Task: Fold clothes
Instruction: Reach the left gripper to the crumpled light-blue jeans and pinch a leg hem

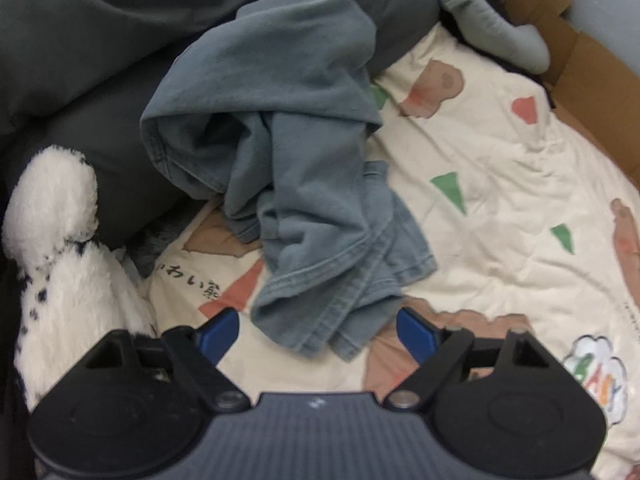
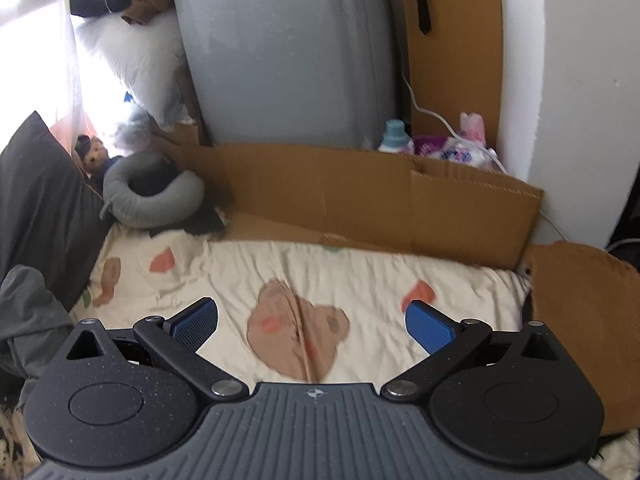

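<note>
A crumpled blue-grey garment [image 1: 280,160] lies in a heap on the cream printed bedsheet [image 1: 500,184], partly draped over dark bedding. My left gripper [image 1: 318,330] points down at it, open, its blue pads [image 1: 220,330] standing either side of the garment's lowest hem without pressing on it. In the right wrist view my right gripper [image 2: 312,326] is open above a bare stretch of the bedsheet [image 2: 360,272] with a brown bear print [image 2: 296,336] between its fingers. Only a grey-green fold of cloth [image 2: 28,308] shows at that view's left edge.
A white spotted plush toy [image 1: 60,248] lies left of the garment, dark bedding [image 1: 100,40] behind it. A grey neck pillow [image 2: 152,194] sits at the bed's far corner. Cardboard sheets [image 2: 360,196] line the far side, with a grey panel [image 2: 288,48] and bottles [image 2: 396,140] beyond.
</note>
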Tool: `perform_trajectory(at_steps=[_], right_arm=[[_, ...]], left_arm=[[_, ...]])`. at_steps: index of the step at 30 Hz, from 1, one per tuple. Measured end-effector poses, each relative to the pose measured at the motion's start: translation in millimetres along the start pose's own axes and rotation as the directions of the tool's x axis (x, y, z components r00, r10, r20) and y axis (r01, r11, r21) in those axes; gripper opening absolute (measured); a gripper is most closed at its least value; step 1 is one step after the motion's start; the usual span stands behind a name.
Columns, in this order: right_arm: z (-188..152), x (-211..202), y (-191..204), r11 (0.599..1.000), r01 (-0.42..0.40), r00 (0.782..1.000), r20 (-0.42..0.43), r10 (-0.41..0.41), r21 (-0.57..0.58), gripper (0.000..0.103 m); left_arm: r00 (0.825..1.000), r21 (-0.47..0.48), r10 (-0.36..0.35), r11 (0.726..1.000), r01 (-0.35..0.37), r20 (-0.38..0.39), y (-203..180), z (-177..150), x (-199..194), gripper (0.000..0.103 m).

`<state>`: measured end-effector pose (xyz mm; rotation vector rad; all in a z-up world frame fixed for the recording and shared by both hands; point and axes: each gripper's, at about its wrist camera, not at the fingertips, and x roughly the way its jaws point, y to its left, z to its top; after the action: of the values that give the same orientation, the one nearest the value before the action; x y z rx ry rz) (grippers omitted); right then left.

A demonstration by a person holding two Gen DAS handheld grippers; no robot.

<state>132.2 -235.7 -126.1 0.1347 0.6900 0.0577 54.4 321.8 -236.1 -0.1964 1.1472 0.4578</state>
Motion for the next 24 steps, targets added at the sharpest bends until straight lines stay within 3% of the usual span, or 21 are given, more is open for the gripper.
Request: perform_trajectory(at_steps=[5, 11, 16, 18, 20, 24], right_arm=[[-3, 43, 17, 0.999, -0.042, 0.999, 0.003, 0.043, -0.03, 0.103], [-10, 109, 36, 0.989, -0.099, 0.988, -0.129, 0.084, -0.112, 0.103], [-11, 133, 48, 0.966, -0.159, 0.972, -0.201, 0.118, -0.205, 0.103], [-12, 136, 52, 0.958, -0.19, 0.965, -0.222, 0.141, -0.217, 0.103], [-13, 137, 53, 0.954, -0.223, 0.955, -0.243, 0.172, -0.2, 0.103], [-17, 143, 60, 0.944, -0.292, 0.923, -0.304, 0.235, -0.157, 0.103]], left_arm=[[1.0, -0.014, 0.0, 1.0, 0.001, 0.018, 8, 0, 17, 0.088], [0.999, 0.05, 0.027, 0.998, -0.029, 0.04, 0, 0, 35, 0.088], [0.999, 0.066, 0.045, 0.997, -0.047, 0.031, 1, -2, 47, 0.087], [0.998, 0.064, 0.054, 0.996, -0.055, 0.021, 3, -2, 53, 0.086], [0.998, 0.058, 0.065, 0.996, -0.066, 0.008, 7, -2, 59, 0.075], [0.998, 0.04, 0.069, 0.997, -0.069, -0.01, 14, -2, 71, 0.069]])
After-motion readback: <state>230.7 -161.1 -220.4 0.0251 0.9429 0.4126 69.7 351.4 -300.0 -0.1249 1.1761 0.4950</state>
